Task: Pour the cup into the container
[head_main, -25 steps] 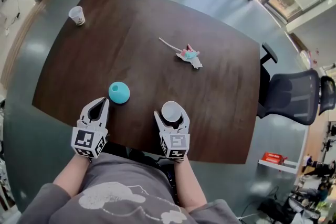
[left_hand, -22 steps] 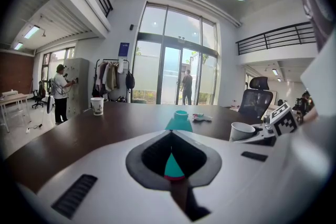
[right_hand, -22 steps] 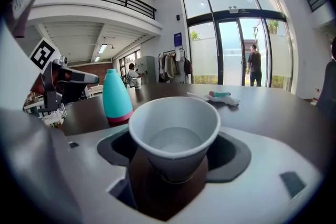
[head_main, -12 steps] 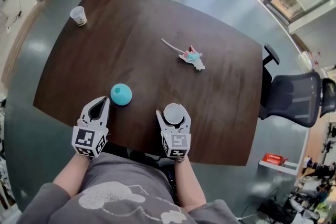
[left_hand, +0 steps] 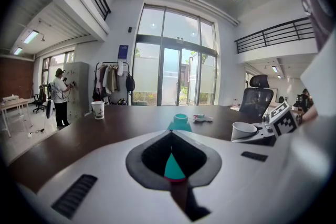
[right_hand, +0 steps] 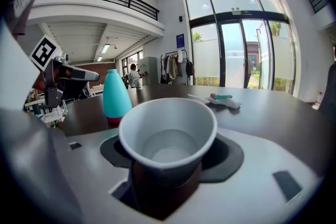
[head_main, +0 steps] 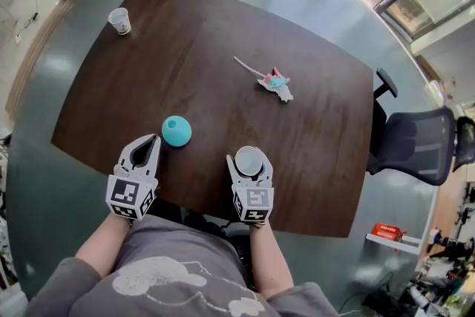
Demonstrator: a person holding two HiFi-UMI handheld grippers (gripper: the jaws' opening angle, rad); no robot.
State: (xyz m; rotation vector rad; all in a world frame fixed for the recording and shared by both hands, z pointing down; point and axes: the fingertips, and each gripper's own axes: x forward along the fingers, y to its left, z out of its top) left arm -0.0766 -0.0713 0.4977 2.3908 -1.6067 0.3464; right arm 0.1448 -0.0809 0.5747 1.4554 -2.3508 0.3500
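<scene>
Right gripper (head_main: 249, 157) jaws have just closed onto the white cup (head_main: 248, 162), grasping it for lifting toward the teal container (head_main: 177, 131) at 10 o'clock; left gripper (head_main: 152, 139) clenched, empty.

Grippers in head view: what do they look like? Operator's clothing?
Left gripper and right gripper match: white bodies, dark-lined tapered jaws, a cube with black-and-white square markers behind each. No cables show. Grey top with pale print. The right jaws have just been closing round a white paper cup.
</scene>
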